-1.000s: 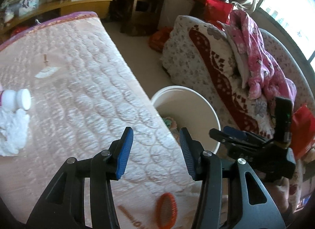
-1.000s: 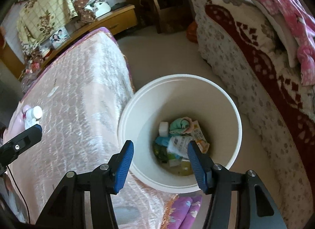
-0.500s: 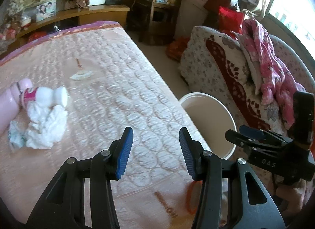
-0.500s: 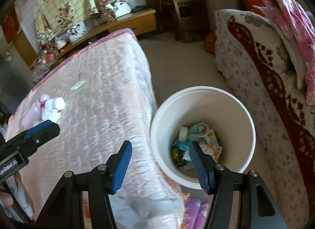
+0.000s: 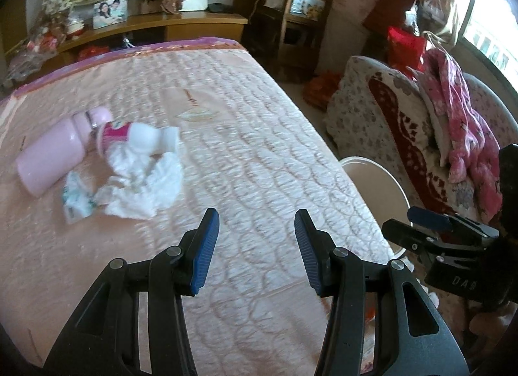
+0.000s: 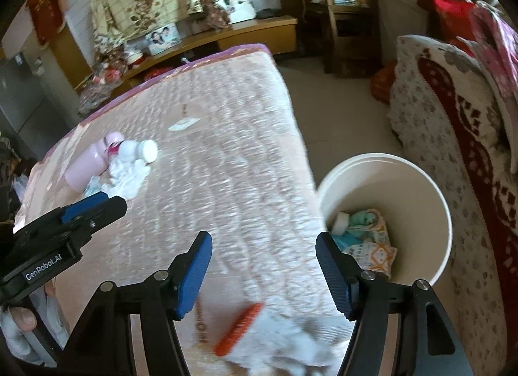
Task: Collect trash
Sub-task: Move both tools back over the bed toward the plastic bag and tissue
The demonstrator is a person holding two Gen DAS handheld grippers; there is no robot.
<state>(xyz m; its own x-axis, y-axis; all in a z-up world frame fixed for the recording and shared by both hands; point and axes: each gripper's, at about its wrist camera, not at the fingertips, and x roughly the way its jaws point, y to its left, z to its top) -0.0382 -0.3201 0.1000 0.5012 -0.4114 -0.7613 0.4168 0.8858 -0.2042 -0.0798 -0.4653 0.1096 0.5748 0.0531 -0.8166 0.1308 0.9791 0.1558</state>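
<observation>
A: Left gripper (image 5: 255, 246): jaws spread, nothing between, over the quilted bed (image 5: 259, 156). Right gripper (image 6: 264, 266): jaws opening, also empty.

B: Trash?

A: Crumpled white tissue (image 5: 142, 182) at ten o'clock of the left gripper, touching a small white bottle (image 5: 139, 138) and just beside a pink bottle (image 5: 55, 152). White bucket (image 6: 421, 182) at two o'clock of the right gripper, wrappers (image 6: 365, 237) inside. Orange comb (image 6: 238, 327) at the bed's near edge.

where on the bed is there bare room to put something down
The quilted bed cover is bare from the crumpled tissue across to the edge by the white bucket, and beyond toward the purple border. It is crowded at the pink bottle, small white bottle and tissue.
</observation>
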